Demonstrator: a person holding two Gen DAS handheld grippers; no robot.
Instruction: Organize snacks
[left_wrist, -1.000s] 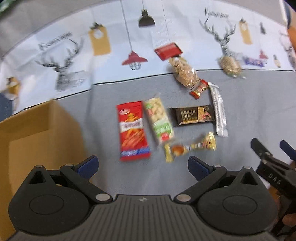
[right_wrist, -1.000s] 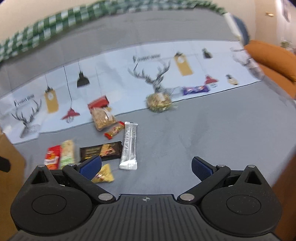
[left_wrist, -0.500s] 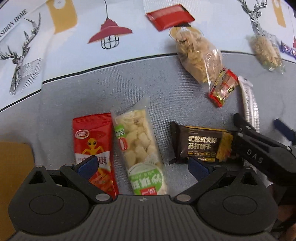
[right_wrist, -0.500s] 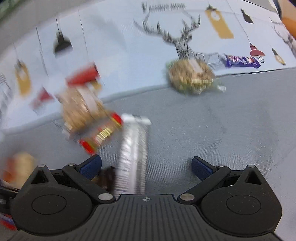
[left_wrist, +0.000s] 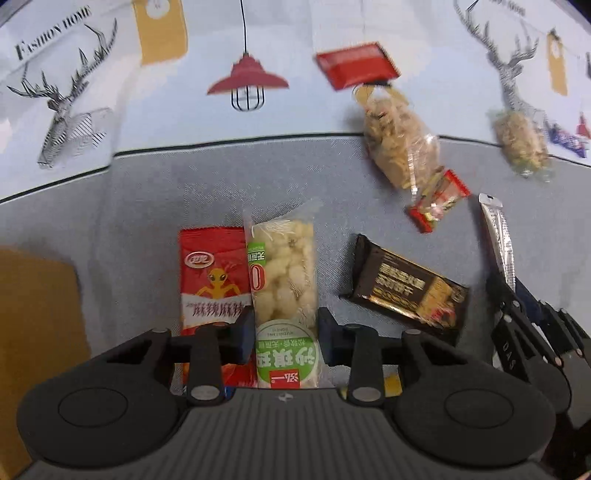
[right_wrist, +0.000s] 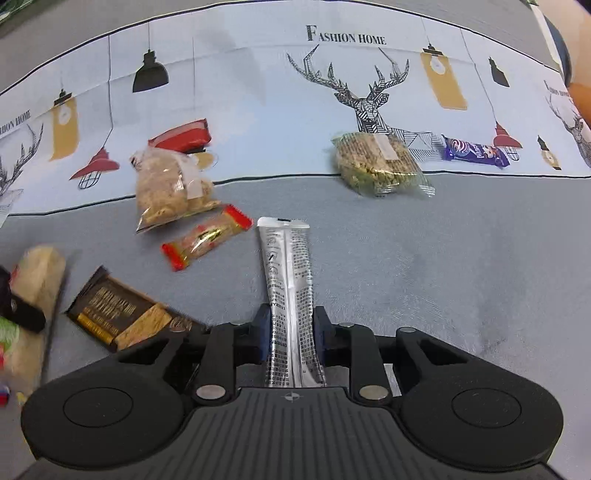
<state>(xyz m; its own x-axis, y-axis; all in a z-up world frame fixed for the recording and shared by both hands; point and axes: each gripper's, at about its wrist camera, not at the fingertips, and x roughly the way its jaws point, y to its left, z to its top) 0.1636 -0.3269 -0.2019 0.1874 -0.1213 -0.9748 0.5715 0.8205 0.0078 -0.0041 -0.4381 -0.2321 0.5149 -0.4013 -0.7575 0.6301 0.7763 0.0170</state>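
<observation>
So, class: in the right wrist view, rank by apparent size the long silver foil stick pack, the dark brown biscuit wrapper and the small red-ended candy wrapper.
1. Long silver foil stick pack, though nearness to the camera inflates it.
2. Dark brown biscuit wrapper, partly hidden.
3. Small red-ended candy wrapper.

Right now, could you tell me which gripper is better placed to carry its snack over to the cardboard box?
Left. The left gripper is closing around the green-labelled puffed snack pack, and the cardboard box lies just beside it; the right gripper, closing on the silver stick sachet, is farther away.
</observation>
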